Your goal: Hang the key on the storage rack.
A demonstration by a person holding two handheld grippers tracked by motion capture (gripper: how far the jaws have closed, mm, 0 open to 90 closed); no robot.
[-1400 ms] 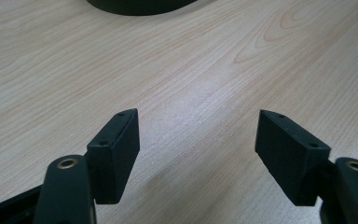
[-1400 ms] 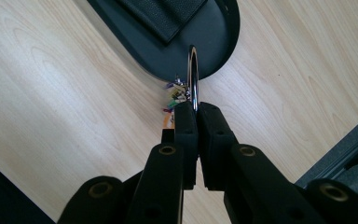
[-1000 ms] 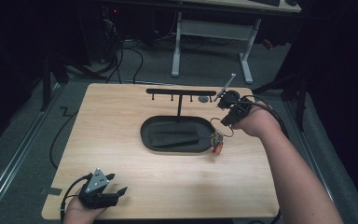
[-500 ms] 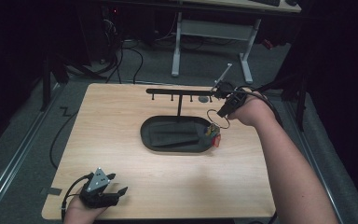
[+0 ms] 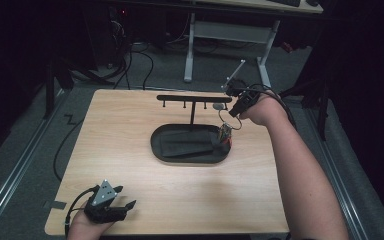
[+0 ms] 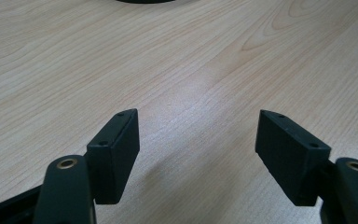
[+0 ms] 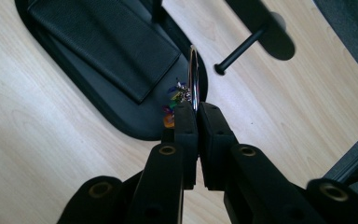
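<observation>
— Holding a thin silver metal key ring (image 7: 193, 74) edge-on between my right tongs (image 7: 197, 109), pads pressed tight on its lower arc. A cluster of small coloured charms (image 7: 173, 100) dangles from it, just above the right end of the black oval tray (image 5: 160, 150).

— And the other hand?

— My left tongs (image 6: 196, 135) sit wide apart over bare wood at the near left corner of the pale wooden table (image 5: 130, 200), gripping nothing and well away from the work.

— So where does the ring go?

— My guess is the black T-shaped rack (image 5: 194, 98) with short pegs, standing at the tray's far edge. Seen along the right tongs, the nearest peg (image 7: 240, 49) lies up and to the right of the ring, close but not touching. The ring stands upright, its plane in line with the jaws, and the peg's long axis runs slantwise across it.

— Which hand takes it?

— The right, clearly; it is just beside the rack's right end. I judge the ring's opening must be turned to face the peg tip before sliding on.

— Anything else in the tray?

— A flat black wallet-like pad (image 7: 107, 44) lies inside it.
</observation>
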